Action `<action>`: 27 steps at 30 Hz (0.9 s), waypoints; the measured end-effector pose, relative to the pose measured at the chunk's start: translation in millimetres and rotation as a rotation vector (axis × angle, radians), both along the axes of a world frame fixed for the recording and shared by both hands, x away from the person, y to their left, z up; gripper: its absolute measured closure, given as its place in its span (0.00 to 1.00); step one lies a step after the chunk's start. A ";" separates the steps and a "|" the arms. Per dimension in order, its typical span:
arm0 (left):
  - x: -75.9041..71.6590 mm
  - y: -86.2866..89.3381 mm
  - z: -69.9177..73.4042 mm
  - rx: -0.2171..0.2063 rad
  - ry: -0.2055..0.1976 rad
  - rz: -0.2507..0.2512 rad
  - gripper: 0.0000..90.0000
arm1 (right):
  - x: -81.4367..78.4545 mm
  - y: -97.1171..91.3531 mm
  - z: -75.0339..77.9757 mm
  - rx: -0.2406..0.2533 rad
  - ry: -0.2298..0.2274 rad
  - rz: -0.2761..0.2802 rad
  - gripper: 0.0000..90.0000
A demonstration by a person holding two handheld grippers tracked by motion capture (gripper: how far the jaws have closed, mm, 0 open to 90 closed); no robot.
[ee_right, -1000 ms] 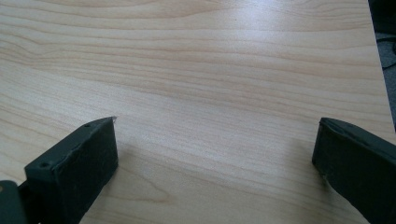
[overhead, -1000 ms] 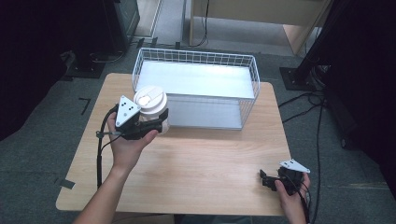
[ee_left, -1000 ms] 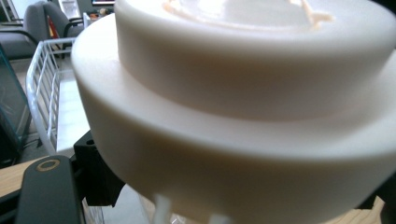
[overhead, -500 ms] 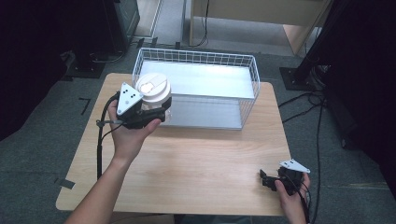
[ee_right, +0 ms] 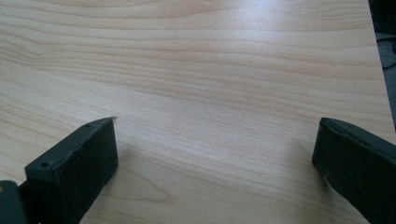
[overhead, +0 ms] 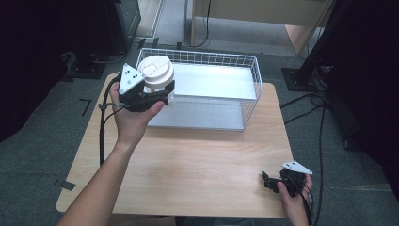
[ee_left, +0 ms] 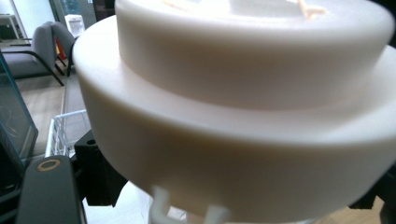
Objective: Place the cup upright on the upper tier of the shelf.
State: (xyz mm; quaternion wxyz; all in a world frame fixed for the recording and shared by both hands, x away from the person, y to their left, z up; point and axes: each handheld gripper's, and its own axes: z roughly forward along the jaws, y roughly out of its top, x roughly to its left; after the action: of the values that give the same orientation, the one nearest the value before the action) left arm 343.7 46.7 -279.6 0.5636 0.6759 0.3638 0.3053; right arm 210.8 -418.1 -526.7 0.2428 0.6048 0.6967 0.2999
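Between the closed jaws of the left gripper (overhead: 157,96) sits a white lidded cup (overhead: 157,73), carried above the near-left corner of the wire basket (overhead: 244,101); next seems lowering it inside and releasing. Farther right, the right gripper (overhead: 270,181) rests wide open and holds nothing over the table (overhead: 197,155).

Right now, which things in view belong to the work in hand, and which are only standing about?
Belong to the work:
- white round container, clamped in the left hand-held gripper
- wire basket, just beside it

Standing about:
- right hand-held gripper, open on the wooden table
- black stands and cables on the floor
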 end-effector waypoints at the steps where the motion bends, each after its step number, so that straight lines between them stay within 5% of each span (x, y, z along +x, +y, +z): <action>1: 3.4 0.6 1.6 -0.002 0.001 0.005 0.17 | 0.0 0.0 0.0 0.000 0.000 0.000 0.00; 11: 30.3 -0.6 9.5 -0.031 0.019 0.036 0.18 | -0.1 0.2 0.1 0.001 0.001 0.003 0.00; 27: 79.3 -14.4 14.2 -0.011 0.024 0.084 0.18 | -0.5 0.1 0.1 0.000 0.001 0.004 0.00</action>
State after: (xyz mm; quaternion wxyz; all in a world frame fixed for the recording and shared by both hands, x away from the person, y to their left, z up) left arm 423.1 32.3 -265.3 0.5496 0.6605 0.4003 0.3184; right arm 210.2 -418.1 -526.6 0.2419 0.6036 0.6979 0.3002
